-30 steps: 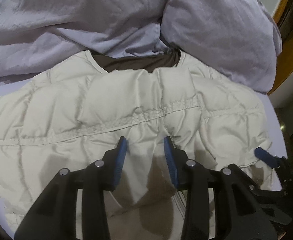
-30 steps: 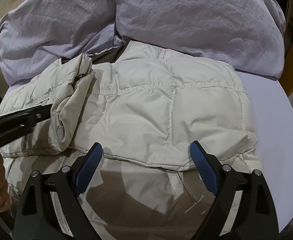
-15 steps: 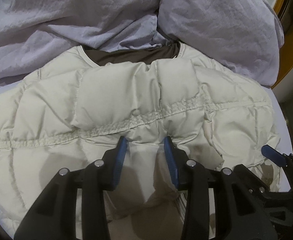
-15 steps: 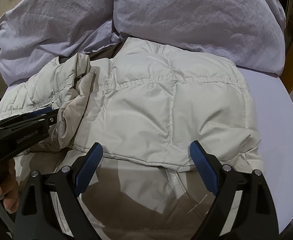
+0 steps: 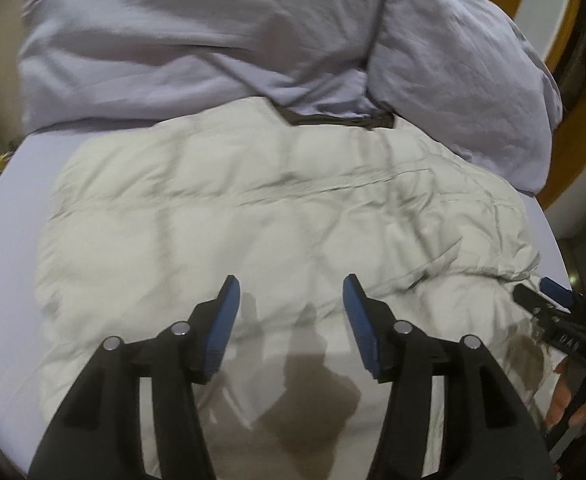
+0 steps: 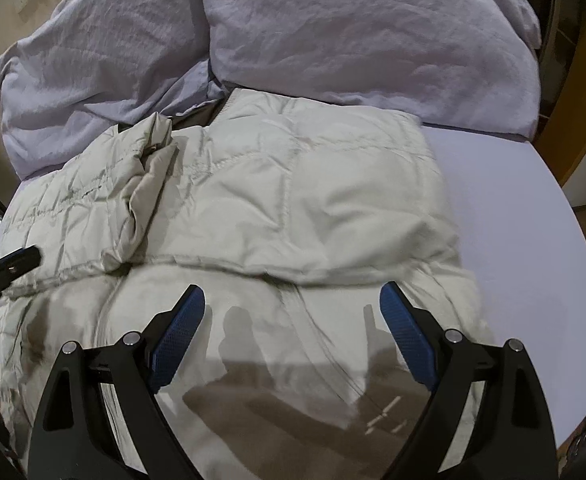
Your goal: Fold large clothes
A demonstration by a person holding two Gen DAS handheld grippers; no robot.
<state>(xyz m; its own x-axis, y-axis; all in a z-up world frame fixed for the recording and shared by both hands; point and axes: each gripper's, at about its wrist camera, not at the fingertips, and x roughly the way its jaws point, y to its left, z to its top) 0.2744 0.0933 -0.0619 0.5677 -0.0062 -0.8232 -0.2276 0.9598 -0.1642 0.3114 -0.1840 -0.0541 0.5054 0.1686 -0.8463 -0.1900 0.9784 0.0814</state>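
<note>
Item: cream quilted down jacket [image 6: 293, 208], part-folded on the lilac bed sheet [image 6: 533, 240]; my left gripper [image 5: 291, 300] had just spread, my right gripper [image 6: 293, 312] gaped, both empty above it; risk I judged: slippery puffy layers springing open unpinned

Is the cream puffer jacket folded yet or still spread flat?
Partly folded: the jacket has one side doubled over, its edge lying across the body, with a bunched sleeve on top.
</note>
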